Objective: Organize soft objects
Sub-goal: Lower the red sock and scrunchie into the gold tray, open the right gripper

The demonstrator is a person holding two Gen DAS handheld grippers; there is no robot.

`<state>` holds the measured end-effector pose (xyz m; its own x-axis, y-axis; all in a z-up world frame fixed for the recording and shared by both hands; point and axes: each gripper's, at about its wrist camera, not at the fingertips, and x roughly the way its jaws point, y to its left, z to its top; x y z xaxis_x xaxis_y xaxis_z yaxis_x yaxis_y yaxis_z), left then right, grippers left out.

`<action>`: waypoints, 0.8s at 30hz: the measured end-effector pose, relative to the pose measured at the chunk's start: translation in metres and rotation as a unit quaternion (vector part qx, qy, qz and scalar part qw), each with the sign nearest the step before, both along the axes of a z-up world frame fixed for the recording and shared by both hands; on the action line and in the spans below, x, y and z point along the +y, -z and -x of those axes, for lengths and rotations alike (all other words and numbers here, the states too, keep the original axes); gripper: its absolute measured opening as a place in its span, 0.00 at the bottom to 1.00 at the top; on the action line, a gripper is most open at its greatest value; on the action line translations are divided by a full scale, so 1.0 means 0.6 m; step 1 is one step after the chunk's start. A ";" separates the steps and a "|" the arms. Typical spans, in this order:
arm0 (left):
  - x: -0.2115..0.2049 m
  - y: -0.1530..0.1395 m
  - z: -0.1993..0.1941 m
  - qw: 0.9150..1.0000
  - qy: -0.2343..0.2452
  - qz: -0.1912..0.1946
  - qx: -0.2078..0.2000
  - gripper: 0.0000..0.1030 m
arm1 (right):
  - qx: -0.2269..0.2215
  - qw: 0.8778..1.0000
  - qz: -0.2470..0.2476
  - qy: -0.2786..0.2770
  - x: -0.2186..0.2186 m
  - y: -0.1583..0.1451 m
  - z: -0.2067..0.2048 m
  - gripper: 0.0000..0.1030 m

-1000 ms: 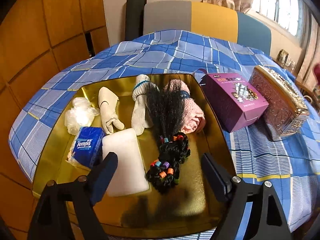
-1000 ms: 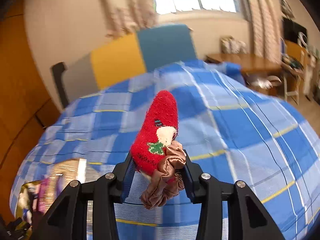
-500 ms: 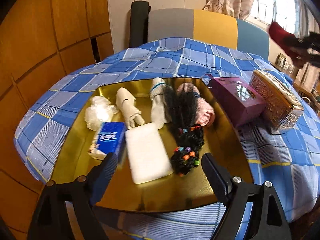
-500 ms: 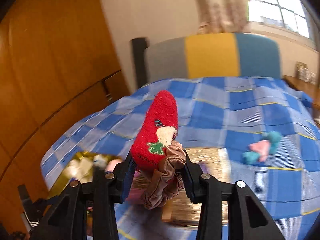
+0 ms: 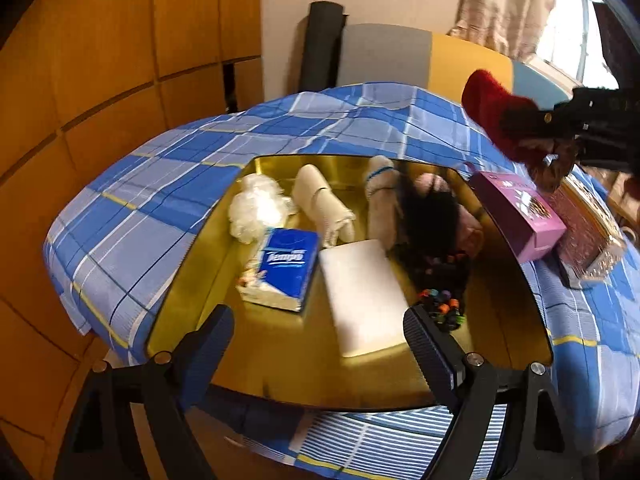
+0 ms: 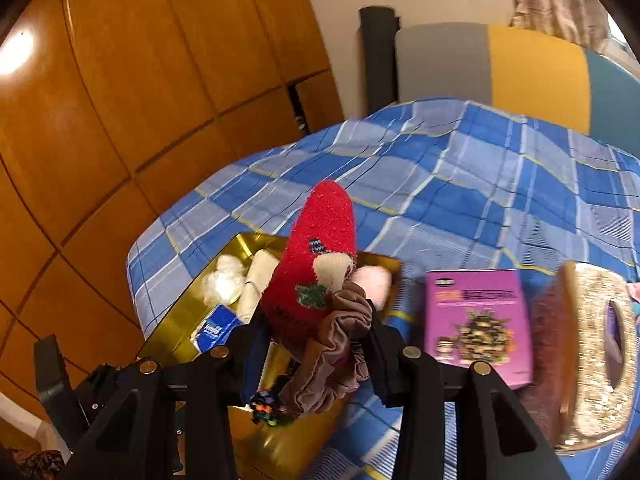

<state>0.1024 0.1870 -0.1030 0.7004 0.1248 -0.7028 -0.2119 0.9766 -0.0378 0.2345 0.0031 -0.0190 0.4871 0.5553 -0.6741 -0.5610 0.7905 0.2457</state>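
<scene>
Red sock [image 6: 320, 256]: clamped in the right tongs [image 6: 316, 344] together with a brown scrunchie [image 6: 332, 356], carried in the air above the right edge of the gold tray [image 5: 516, 312], not yet over open tray floor.
Left tongs [image 5: 316, 344]: spread wide with nothing between them, hovering over the tray's near edge.
Risk, scrunchie: it hangs loose under the sock and, I judge, could slip out short of the tray.
Risk, landing spot: the tray's far half is crowded; a drop there may pile onto the black hair piece [image 5: 430, 220] or pink sock [image 5: 468, 220].
Risk, boxes: the purple box [image 5: 520, 216] and ornate tissue box [image 5: 588, 232] sit under the approach, so a low pass could knock them.
Hard to see: motion blur smears both views; how deep the sock sits in the tongs is hidden; the worktop's near edge is cut off.
</scene>
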 end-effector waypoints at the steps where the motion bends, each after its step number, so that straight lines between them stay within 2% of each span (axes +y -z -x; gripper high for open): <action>1: 0.005 0.000 0.000 1.000 -0.004 0.004 0.001 0.85 | 0.004 1.000 0.003 -0.005 0.016 0.007 0.000 0.41; 9: 0.031 -0.011 0.007 0.999 -0.028 0.010 -0.010 0.85 | 0.034 0.998 0.030 -0.036 0.109 0.046 -0.014 0.41; 17: 0.036 -0.017 0.007 0.999 -0.032 0.010 -0.013 0.87 | 0.059 0.993 0.092 -0.047 0.192 0.112 -0.056 0.42; 24: 0.039 -0.017 0.006 0.999 -0.042 0.007 -0.015 0.87 | 0.095 0.988 0.117 -0.045 0.236 0.160 -0.086 0.48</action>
<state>0.0986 0.2104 -0.0928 0.7093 0.1742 -0.6831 -0.2911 0.9549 -0.0587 0.2862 0.1445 -0.1149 0.2955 0.4092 -0.8633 -0.5922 0.7876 0.1706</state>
